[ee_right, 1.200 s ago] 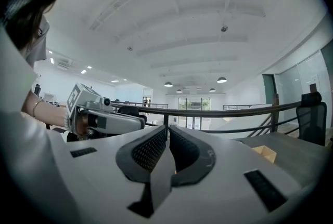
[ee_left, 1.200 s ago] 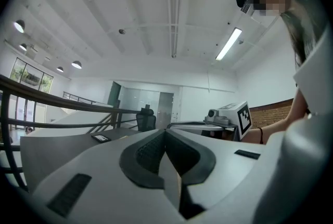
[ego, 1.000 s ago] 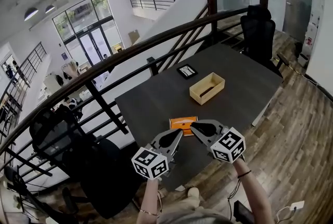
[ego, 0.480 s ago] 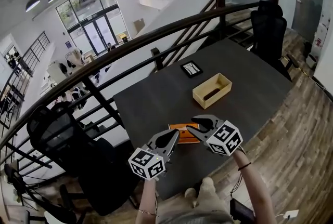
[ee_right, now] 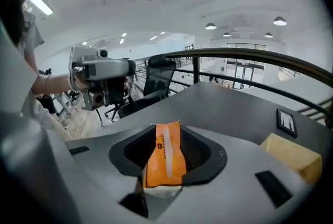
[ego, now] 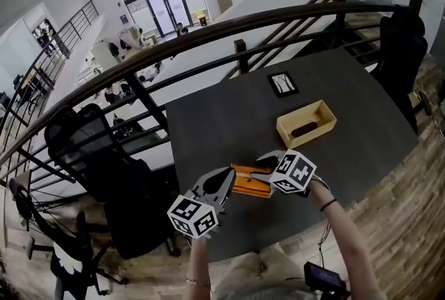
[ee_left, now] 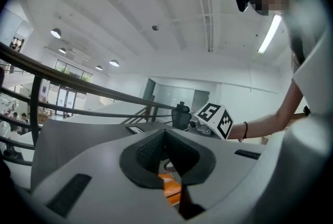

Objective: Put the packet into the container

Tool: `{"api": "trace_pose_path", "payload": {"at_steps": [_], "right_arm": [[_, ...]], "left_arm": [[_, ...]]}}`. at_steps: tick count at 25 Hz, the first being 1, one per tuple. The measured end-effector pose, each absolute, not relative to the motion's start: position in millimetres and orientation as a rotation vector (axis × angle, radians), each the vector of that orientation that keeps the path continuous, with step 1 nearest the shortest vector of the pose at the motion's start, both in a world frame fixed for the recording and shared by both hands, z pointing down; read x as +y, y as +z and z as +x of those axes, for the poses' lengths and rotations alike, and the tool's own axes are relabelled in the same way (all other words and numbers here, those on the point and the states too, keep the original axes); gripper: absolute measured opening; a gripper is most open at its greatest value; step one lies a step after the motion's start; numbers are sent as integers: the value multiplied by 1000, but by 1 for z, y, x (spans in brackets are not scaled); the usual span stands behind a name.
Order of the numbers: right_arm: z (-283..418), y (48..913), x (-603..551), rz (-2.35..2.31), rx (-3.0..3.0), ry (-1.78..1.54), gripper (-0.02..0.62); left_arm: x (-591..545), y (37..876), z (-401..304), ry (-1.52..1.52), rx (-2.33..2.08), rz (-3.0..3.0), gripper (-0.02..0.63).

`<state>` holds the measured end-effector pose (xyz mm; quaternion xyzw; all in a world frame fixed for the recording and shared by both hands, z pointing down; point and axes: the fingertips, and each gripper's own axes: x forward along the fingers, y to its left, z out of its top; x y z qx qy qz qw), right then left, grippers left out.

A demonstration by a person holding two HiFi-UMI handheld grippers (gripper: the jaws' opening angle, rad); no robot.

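Where the packet sits: the orange packet point(ego: 250, 182) is at the near edge of the desk point(ego: 222, 124), clamped in the right gripper point(ego: 259, 167). No view shows whether it touches the desk top.
Right gripper: its fingers point(ee_right: 204, 153) are closed on the packet. The packet stands upright between the dark inner faces, with its top end poking just past the tips. A pale stripe runs down its orange face.
Left gripper: the left gripper point(ego: 228, 179) is held low at the near edge, to the left of the right one. Its fingers point(ee_left: 139, 153) are drawn together at the tips with nothing between them. A sliver of the orange packet shows through the slit below the tips. In the head view the tips lie just beside the packet's left end; contact cannot be told.
Container: the container point(ego: 321, 113) is an open, pale wooden box. It rests on the desk toward the right edge, well apart from the packet. A dark item point(ego: 304, 130) lies inside it.
Card: a black-framed card point(ego: 283, 83) lies flat near the far edge, beyond the container.
Surroundings: a dark railing point(ego: 208, 30) runs along the far edge. One black office chair point(ego: 97, 159) stands off the left edge.
Person: bare forearms reach in from below, with a dark band point(ego: 328, 204) on the right wrist.
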<state>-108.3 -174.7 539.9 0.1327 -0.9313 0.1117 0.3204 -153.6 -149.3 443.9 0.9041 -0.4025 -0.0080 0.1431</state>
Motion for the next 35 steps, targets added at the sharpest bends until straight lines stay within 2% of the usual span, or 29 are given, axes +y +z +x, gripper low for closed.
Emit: {"api": "trace_pose_path", "payload": {"at_steps": [7,17,29,32,35], "right_arm": [[-120,584,-184,148,-2299,306,163],[-128,627,-187,23,-2180,422,163],[-132,631,-193,-11,-2168,552,160],[-131,630,-199,40,-2168,527,95],[-132,631,-200,71,-2165,496,67]], "left_arm": [[-157,467,-161,-13,-1225,2508,8],[-171,482,-163,-7,-1235,2458,8],[-172,508,-163,51,-1194,2428,8],[-174,511,-159,55,-1178,2433,8],[-174,511,-158,53,-1162,2439,8]]}}
